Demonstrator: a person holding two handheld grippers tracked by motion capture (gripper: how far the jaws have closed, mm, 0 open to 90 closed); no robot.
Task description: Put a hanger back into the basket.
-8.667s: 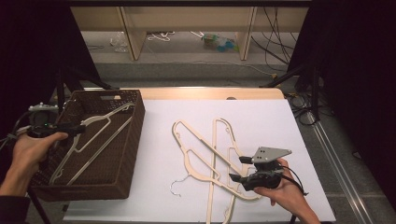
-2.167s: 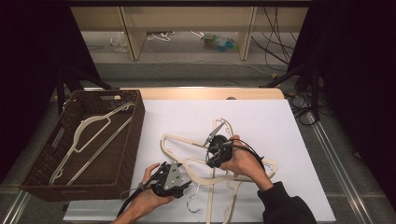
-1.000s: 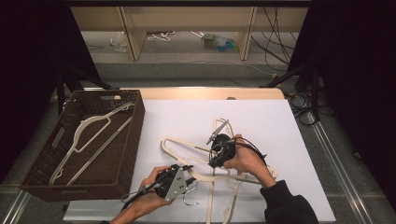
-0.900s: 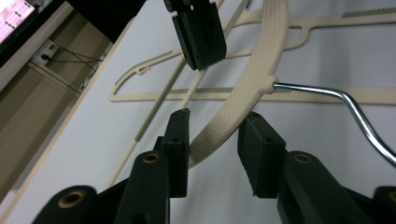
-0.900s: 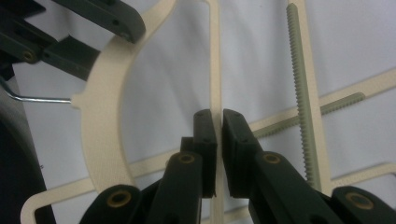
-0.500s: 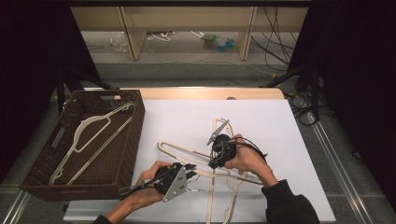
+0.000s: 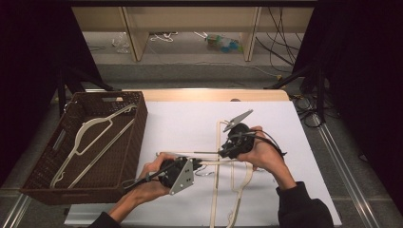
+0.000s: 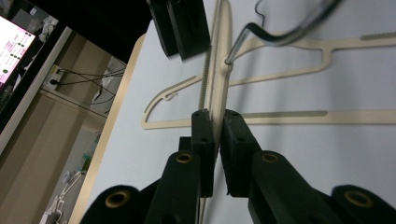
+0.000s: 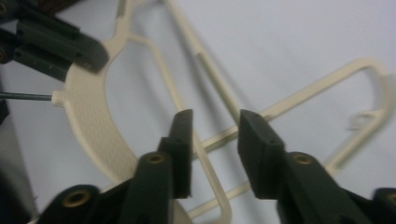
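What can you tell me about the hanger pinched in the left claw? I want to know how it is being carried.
The lifted hanger is cream plastic with a bent metal hook at its neck and a ribbed, toothed strip along one edge. The left claw is shut on its flat shoulder, seen edge-on. In the high view it hangs level above the white table, over other cream hangers. The right claw has just been opening; a thin bar of it passes between its pads, unpressed.

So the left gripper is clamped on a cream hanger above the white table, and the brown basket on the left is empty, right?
Not quite: the brown basket is not empty. The high view shows a cream hanger lying in it. The left gripper is indeed clamped on a hanger.
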